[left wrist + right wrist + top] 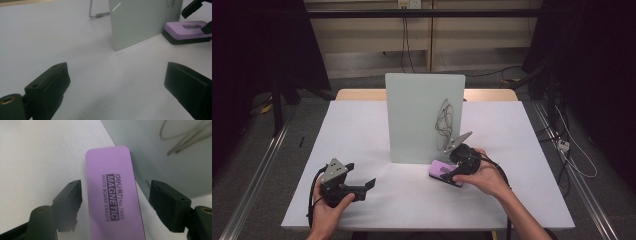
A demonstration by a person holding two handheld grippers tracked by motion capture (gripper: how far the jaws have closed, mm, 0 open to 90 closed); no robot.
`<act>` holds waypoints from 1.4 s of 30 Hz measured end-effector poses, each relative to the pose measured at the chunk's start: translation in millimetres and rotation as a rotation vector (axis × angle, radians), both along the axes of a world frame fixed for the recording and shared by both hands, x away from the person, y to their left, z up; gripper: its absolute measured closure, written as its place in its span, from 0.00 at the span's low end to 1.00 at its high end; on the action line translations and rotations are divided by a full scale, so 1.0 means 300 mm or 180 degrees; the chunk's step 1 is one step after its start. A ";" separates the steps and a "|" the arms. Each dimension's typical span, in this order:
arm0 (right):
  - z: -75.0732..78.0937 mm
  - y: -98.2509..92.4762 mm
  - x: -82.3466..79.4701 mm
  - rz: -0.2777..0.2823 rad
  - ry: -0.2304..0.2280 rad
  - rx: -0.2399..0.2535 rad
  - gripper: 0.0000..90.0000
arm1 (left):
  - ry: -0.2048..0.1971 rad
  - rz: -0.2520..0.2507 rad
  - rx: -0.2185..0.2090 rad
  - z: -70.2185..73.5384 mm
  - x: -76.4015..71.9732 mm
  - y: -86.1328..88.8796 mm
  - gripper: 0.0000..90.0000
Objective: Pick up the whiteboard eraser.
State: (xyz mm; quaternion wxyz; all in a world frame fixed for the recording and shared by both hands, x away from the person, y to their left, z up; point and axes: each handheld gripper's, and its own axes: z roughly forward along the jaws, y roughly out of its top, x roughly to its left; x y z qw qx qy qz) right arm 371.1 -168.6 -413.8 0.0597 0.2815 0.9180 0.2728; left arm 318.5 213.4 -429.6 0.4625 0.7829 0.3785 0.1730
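The right gripper [113, 202] sits low over the flat purple whiteboard eraser with a black felt underside [113, 195], its two black fingers [70, 200] part open and straddling the eraser's width. In the right gripper view the left finger stands just beside the eraser's long edge, while a slim gap shows between the other finger and the opposite edge, so the pads do not yet press on it. The eraser lies flat on the white bench [362, 135], just in front of the upright pale grey-green whiteboard panel [422, 115], near that panel's lower right corner.

The left gripper [362, 186] is held well to the left of the panel, close to the near edge of the bench; its fingers [50, 85] stand wide apart with only bare bench between them.

A scribbled line marks the panel's right half. A thin metal stand [96, 15] props the panel from behind.

Broad open bench lies left of the panel and between the two grippers; to the right of the eraser the surface runs free to the bench's edge.
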 end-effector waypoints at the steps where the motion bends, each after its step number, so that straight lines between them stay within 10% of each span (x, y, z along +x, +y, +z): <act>1: 0.003 0.001 0.004 0.0025 0.0007 -0.0010 0.32 | -0.0020 -0.0008 0.0012 0.001 -0.001 -0.001 0.06; 16: -0.030 0.038 -0.004 0.0232 -0.0036 -0.0326 0.41 | -0.0121 0.0037 0.0004 0.015 -0.020 0.013 0.07; 42: -0.028 0.045 -0.015 0.0284 -0.0163 -0.0416 0.46 | -0.0101 0.0060 0.0037 0.013 -0.019 0.014 0.06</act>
